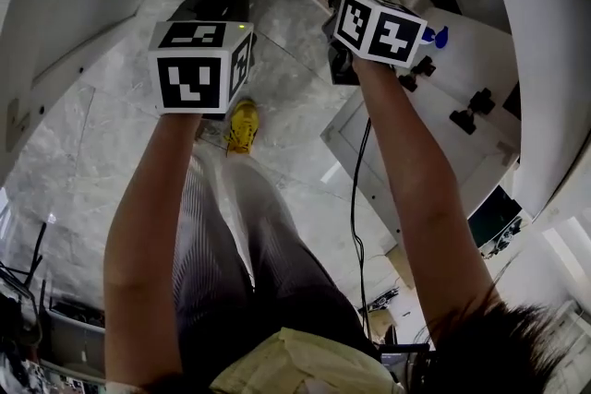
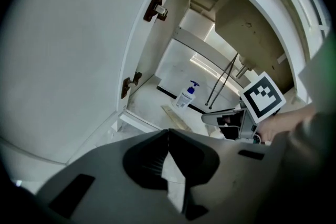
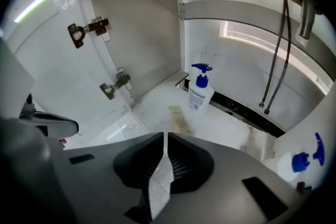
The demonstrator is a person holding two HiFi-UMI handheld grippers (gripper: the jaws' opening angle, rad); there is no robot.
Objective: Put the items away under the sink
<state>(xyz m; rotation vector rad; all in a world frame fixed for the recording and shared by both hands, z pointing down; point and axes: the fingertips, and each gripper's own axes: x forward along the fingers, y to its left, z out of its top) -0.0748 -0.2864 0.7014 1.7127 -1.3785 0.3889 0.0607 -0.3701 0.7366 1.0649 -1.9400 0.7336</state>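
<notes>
A white pump bottle with a blue top [image 3: 200, 91] stands upright on the floor of the open under-sink cabinet [image 3: 236, 128], also visible in the left gripper view as the pump bottle [image 2: 187, 95]. A pale wooden strip [image 3: 177, 114] lies flat in front of it. At the right edge, a second white bottle with a blue nozzle [image 3: 301, 162] shows partly. My right gripper [image 3: 164, 135] is shut with nothing in it, just outside the cabinet mouth. My left gripper [image 2: 168, 132] is also shut and empty, further back, to the left of the right gripper [image 2: 231, 121].
The left cabinet door [image 3: 63, 76] stands open with two hinges [image 3: 87, 32]. Two hoses [image 3: 277, 60] hang down at the cabinet's back right. The right door [image 1: 462, 97] is open too. A yellow shoe [image 1: 243, 126] and a black cable [image 1: 355, 198] are on the marble floor.
</notes>
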